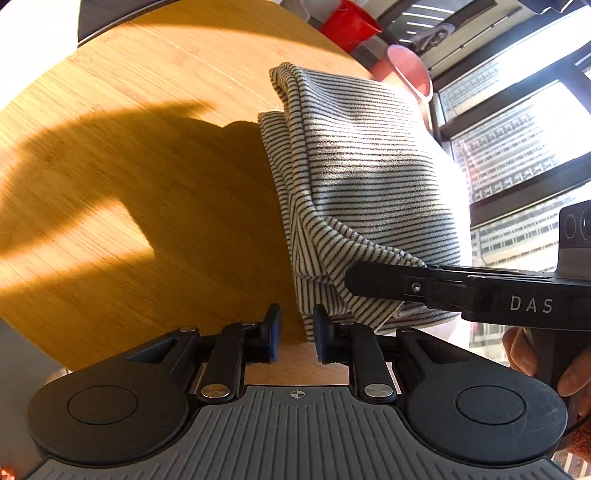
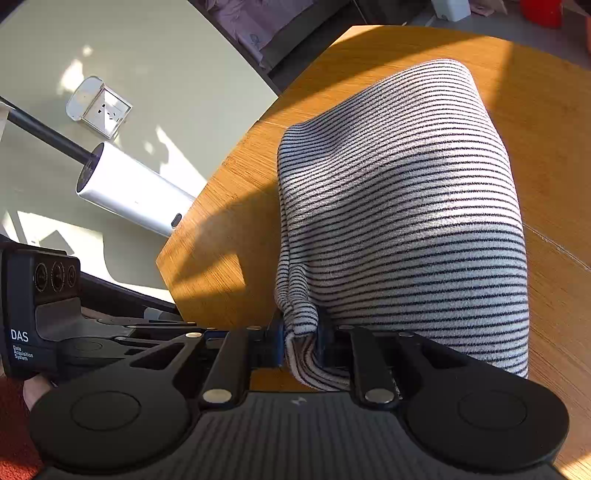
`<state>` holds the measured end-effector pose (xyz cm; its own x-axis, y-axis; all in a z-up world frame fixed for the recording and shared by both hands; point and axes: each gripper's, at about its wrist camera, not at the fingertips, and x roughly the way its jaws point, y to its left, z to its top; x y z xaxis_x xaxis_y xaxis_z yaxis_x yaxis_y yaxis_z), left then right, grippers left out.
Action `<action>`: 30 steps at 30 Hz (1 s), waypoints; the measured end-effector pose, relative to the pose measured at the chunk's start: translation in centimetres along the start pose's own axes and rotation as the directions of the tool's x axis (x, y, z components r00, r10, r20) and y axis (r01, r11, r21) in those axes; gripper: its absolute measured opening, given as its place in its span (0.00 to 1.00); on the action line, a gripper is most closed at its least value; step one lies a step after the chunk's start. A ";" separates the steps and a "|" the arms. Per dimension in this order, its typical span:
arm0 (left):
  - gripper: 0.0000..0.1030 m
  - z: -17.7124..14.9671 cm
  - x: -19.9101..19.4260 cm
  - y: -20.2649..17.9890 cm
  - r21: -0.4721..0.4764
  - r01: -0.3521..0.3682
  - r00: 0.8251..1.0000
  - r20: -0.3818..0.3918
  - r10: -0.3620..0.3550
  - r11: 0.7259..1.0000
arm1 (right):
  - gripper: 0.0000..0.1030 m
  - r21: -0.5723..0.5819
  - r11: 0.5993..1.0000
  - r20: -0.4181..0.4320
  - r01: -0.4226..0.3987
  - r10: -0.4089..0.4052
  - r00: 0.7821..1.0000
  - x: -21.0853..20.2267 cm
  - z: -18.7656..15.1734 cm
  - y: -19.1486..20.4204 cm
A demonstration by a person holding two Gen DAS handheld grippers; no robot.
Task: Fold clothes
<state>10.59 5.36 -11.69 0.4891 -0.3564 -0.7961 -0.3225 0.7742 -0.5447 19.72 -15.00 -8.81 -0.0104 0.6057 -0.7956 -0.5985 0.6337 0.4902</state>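
Note:
A black-and-white striped garment (image 1: 362, 177) lies folded on a round wooden table (image 1: 129, 166). In the right wrist view my right gripper (image 2: 301, 343) is shut on a bunched near corner of the striped garment (image 2: 406, 206) and holds it a little off the wood. From the left wrist view the right gripper (image 1: 351, 280) reaches in from the right, with a fold draped over its fingers. My left gripper (image 1: 297, 336) sits at the garment's near left edge. Its blue pads stand a narrow gap apart with bare wood between them, and the cloth only brushes the right pad (image 1: 321, 336).
The table's rim (image 2: 207, 192) curves close on the left in the right wrist view; below it stand a white cylinder (image 2: 129, 188) and a socket box (image 2: 99, 107). Past the far rim are a red bucket (image 1: 351, 26), a pink stool (image 1: 410, 70) and windows (image 1: 517, 147).

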 end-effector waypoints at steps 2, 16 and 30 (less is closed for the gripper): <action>0.19 0.4 -1.4 0.6 -0.053 0.011 0.999 0.042 -0.009 0.999 | 0.15 -0.106 0.993 0.010 0.060 -0.059 0.998 0.5 -0.5 1.5; 0.13 5.2 3.2 -5.9 0.130 -0.020 0.999 0.030 0.016 0.991 | 0.76 -0.351 0.919 0.099 0.179 -0.154 0.983 -3.0 -2.9 4.3; 0.10 5.1 3.3 -5.7 0.162 -0.056 0.998 0.028 0.052 0.985 | 0.89 -0.108 0.926 0.010 0.361 -0.362 0.932 -1.3 -3.3 -3.3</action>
<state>18.15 2.41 -9.85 0.4944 -0.3009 -0.8155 -0.2135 0.8674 -0.4495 19.08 -19.48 -10.55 0.2153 0.3402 -0.9154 -0.6450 0.7533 0.1283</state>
